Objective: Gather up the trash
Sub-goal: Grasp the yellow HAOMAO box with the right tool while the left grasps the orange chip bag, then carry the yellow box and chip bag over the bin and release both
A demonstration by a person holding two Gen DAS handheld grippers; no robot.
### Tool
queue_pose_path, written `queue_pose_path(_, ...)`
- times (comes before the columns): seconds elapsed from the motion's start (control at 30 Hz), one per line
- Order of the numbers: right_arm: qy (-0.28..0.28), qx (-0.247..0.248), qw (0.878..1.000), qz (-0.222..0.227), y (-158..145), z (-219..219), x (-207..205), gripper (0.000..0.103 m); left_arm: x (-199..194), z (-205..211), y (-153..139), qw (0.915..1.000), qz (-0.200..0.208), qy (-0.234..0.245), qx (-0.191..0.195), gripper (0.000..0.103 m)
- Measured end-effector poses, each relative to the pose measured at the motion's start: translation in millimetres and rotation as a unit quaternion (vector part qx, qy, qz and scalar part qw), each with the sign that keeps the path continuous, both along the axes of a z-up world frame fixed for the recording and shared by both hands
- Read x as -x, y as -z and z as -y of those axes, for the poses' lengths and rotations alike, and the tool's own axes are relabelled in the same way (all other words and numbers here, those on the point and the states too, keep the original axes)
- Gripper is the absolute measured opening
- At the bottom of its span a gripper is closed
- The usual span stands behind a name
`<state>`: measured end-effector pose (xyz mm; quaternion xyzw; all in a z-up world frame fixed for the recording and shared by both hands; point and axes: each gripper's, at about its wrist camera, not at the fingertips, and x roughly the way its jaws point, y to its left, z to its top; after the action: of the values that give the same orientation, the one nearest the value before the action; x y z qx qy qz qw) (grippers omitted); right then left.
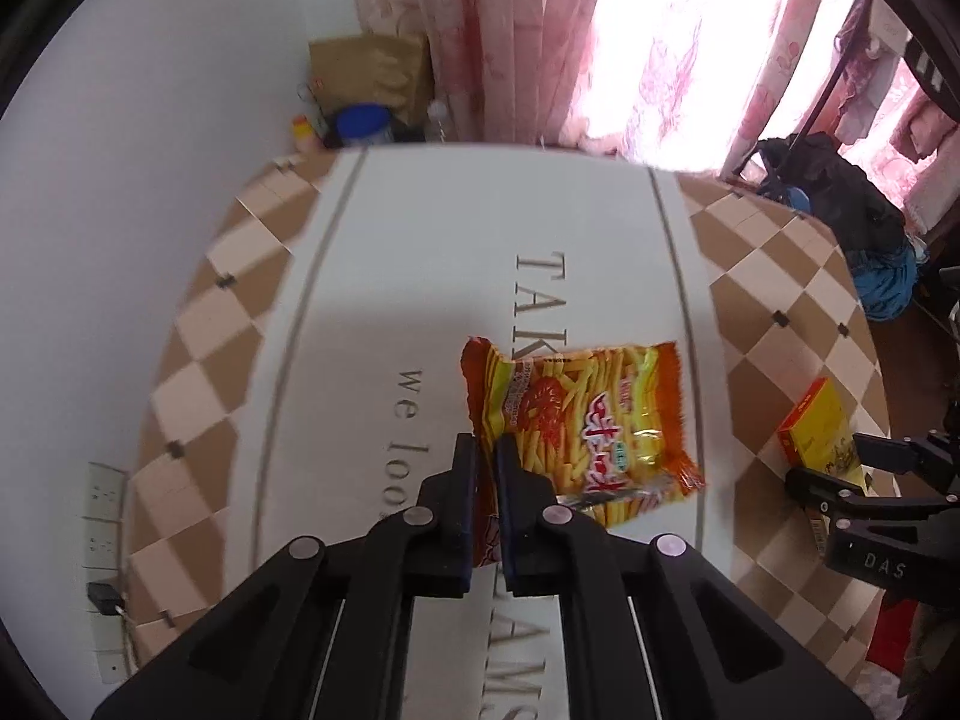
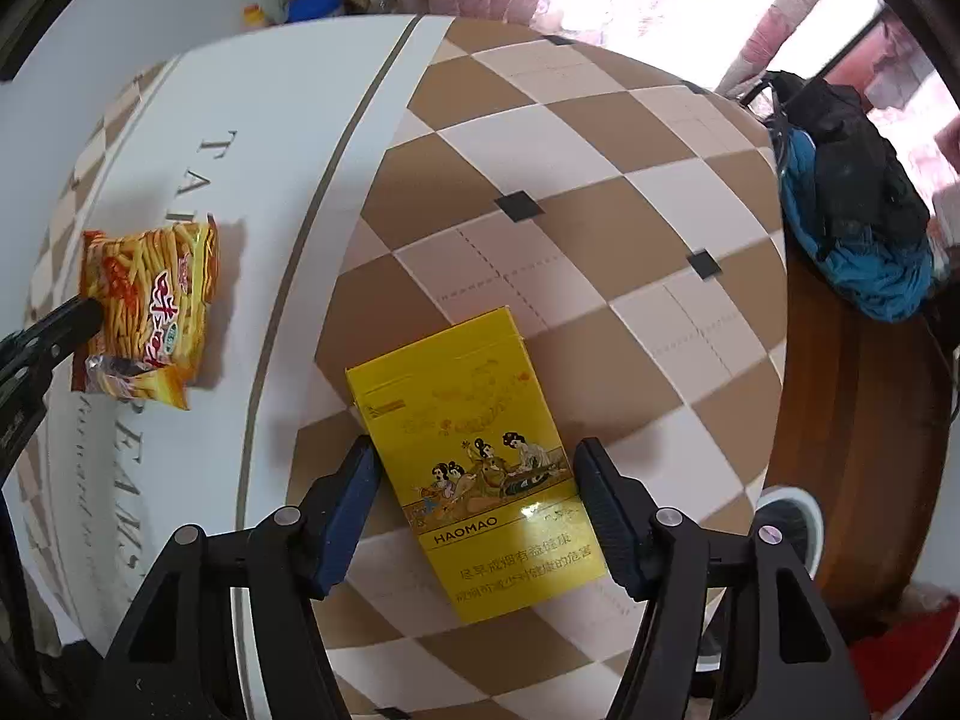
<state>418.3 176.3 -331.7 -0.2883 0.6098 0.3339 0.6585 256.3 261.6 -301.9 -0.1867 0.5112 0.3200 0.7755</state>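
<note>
An orange and yellow snack wrapper lies on the white middle of the tablecloth; it also shows in the right wrist view. My left gripper is shut on the wrapper's near left edge. A yellow cigarette box lies flat on the checkered part of the cloth; it also shows in the left wrist view. My right gripper is open, its fingers on either side of the box without touching it.
The table has a brown and cream checkered cloth with a white lettered band. A brown paper bag, a blue-lidded jar and bottles stand at the far edge. Dark and blue clothes lie to the right. Pink curtains hang behind.
</note>
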Motion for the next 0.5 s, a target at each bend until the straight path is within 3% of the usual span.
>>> queue_pose_path(0.2, 0.046, -0.053, 0.997, 0.013, -26.3, 29.3, 14.7, 0.068, 14.2, 22.6, -46.2, 0.9983, 0.018, 0.004, -0.055, 0.003)
queue_pose_path(0.5, 0.103, -0.138, 0.985, 0.033, -96.8, 80.9, 31.5, 0.067, 38.2, 71.6, -123.3, 0.9939, 0.064, 0.012, -0.089, 0.003)
